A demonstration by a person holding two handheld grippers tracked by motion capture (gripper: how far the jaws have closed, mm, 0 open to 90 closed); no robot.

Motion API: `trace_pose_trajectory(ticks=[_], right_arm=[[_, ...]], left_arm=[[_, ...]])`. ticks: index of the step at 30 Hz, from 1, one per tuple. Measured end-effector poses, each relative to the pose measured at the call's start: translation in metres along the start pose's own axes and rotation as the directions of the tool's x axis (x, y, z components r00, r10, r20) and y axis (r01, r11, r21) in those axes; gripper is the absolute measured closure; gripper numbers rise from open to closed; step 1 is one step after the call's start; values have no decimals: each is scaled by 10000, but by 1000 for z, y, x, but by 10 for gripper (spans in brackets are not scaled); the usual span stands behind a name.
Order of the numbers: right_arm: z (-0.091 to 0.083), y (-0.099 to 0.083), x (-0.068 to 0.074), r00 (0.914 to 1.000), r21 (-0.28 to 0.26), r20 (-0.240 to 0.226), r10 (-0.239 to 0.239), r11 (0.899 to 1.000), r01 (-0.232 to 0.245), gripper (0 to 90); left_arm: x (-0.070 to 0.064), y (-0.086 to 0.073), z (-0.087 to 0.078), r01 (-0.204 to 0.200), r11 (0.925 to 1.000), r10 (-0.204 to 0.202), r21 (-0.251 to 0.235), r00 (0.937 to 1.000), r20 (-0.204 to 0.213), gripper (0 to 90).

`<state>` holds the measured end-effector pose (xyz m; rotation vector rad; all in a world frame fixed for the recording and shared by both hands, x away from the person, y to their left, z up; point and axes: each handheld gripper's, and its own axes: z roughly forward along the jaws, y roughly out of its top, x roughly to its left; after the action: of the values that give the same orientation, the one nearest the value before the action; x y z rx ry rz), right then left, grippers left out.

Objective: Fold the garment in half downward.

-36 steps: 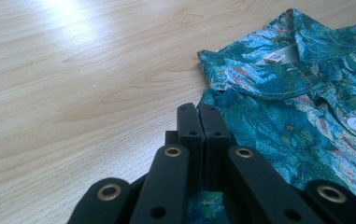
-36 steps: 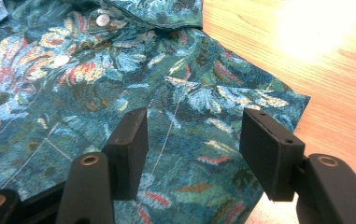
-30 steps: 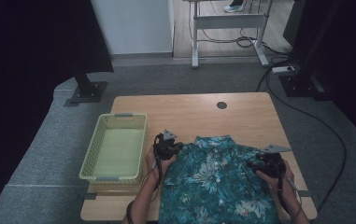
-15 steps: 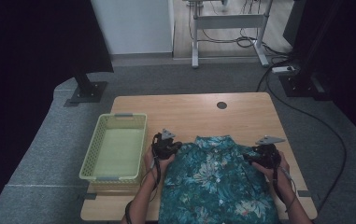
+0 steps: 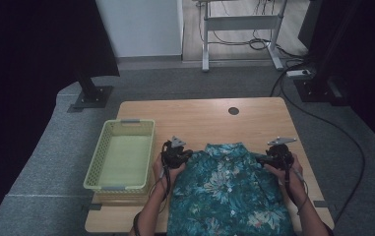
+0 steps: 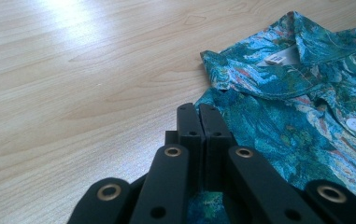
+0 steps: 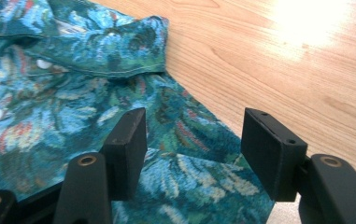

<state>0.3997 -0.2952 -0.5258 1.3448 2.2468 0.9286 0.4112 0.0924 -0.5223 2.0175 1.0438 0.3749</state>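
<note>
Two grippers: both sit at the shoulders of a teal floral shirt (image 5: 229,191), one at each side of its collar.
High view, shirt: spread front-up on the near half of the wooden table (image 5: 209,115), hem hanging toward the person, collar pointing away.
High view, left gripper (image 5: 175,156): at the shirt's left shoulder, between the shirt and the yellow-green basket (image 5: 104,150) that stands just beside it.
High view, right gripper (image 5: 275,158): at the shirt's right shoulder, near the table's right edge.
Left gripper view, left gripper (image 6: 202,116): jaws pressed together; cloth shows beneath them, so it looks clenched on the shirt's (image 6: 302,107) shoulder edge, though the pinch itself is hidden.
Right gripper view, right gripper (image 7: 194,135): jaws spread wide, straddling the shoulder fabric (image 7: 73,102) without gripping it.
Risk, uneven lift: with one side pinched and the other released, raising now would likely drag the shirt askew and crumple it.
Risk, shallow bite: closing the right jaws so near the hem edge could catch too little cloth and slip.
</note>
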Motion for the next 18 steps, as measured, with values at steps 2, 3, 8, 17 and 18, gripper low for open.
trace_pose_trajectory(ticks=[2, 3, 8, 17, 18], right_arm=[[3, 0, -2, 10000, 59, 68, 31, 10000, -32, 399], [4, 1, -3, 9999, 72, 102, 63, 10000, -64, 397], [9, -1, -11, 9987, 154, 232, 444, 9989, -447, 389], [14, -8, -18, 9969, 360, 487, 624, 9973, -642, 377], [14, -9, -19, 9970, 395, 461, 617, 9972, -635, 377]], left_arm=[[0, 0, 0, -7, 10000, 7, 6, 10000, -19, 887], [-1, 0, 0, 8, 10000, -8, 4, 10000, -6, 888], [-2, 0, 0, -14, 10000, 14, 4, 10000, 11, 888], [-2, 0, 0, -40, 10000, 40, 36, 10000, 19, 887], [-2, 0, 0, -46, 10000, 46, 30, 10000, 22, 887]])
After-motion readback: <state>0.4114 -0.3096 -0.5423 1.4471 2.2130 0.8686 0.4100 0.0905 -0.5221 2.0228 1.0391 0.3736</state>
